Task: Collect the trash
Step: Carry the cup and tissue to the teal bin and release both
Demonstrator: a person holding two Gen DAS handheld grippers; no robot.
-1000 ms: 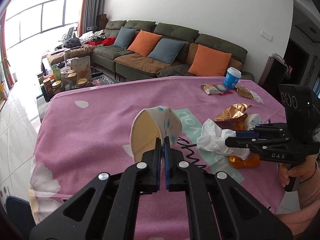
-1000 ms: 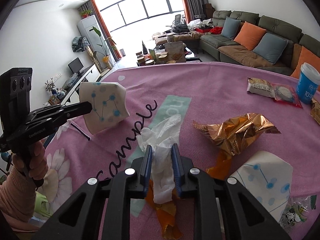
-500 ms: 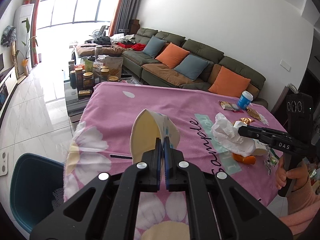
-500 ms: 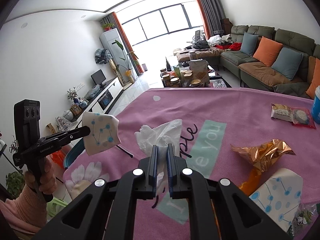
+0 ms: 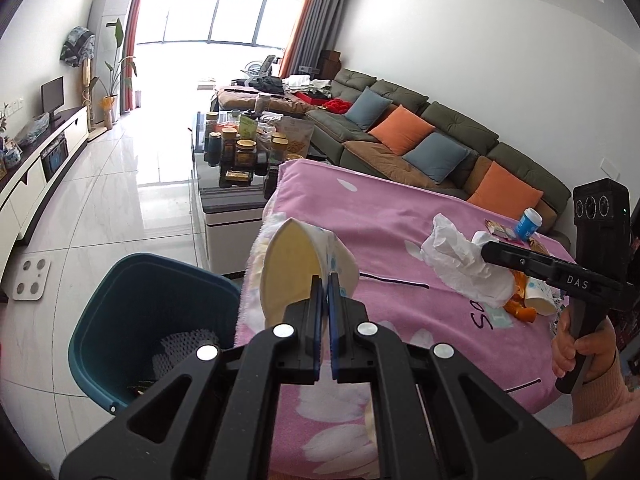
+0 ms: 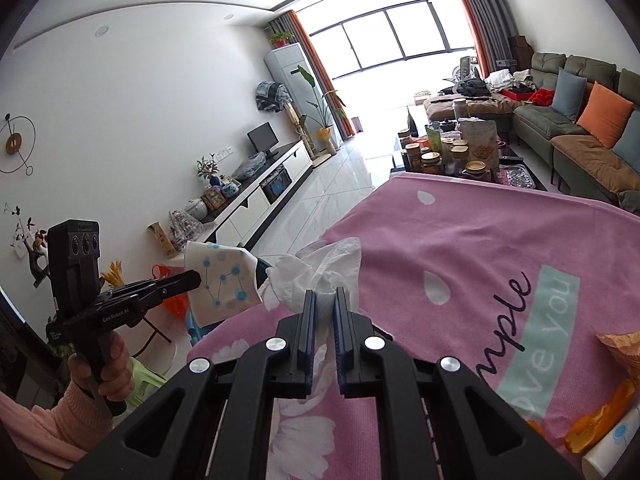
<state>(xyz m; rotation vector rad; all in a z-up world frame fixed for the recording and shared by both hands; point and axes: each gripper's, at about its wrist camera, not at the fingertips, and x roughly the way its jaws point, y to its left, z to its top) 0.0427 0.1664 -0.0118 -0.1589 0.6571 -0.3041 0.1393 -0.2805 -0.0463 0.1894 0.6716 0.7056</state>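
My left gripper (image 5: 324,280) is shut on the rim of a squashed paper cup (image 5: 296,264), white with blue dots, held at the table's left edge beside the teal bin (image 5: 120,300). The cup also shows in the right wrist view (image 6: 222,282), past the table edge. My right gripper (image 6: 324,296) is shut on a crumpled white tissue (image 6: 320,270) held above the pink tablecloth (image 6: 480,240). In the left wrist view the tissue (image 5: 460,260) hangs from the right gripper (image 5: 490,250) over the table.
The bin holds white netting (image 5: 180,344). On the cloth lie orange peel (image 6: 600,420), a gold wrapper (image 6: 620,344), another paper cup (image 5: 540,300) and a blue cup (image 5: 528,222). A coffee table with jars (image 5: 240,152) and a sofa (image 5: 420,148) stand beyond.
Both grippers have swung left with their loads. The paper cup went from over the table's middle to its left edge beside the bin. The tissue was lifted off the table and carried left.
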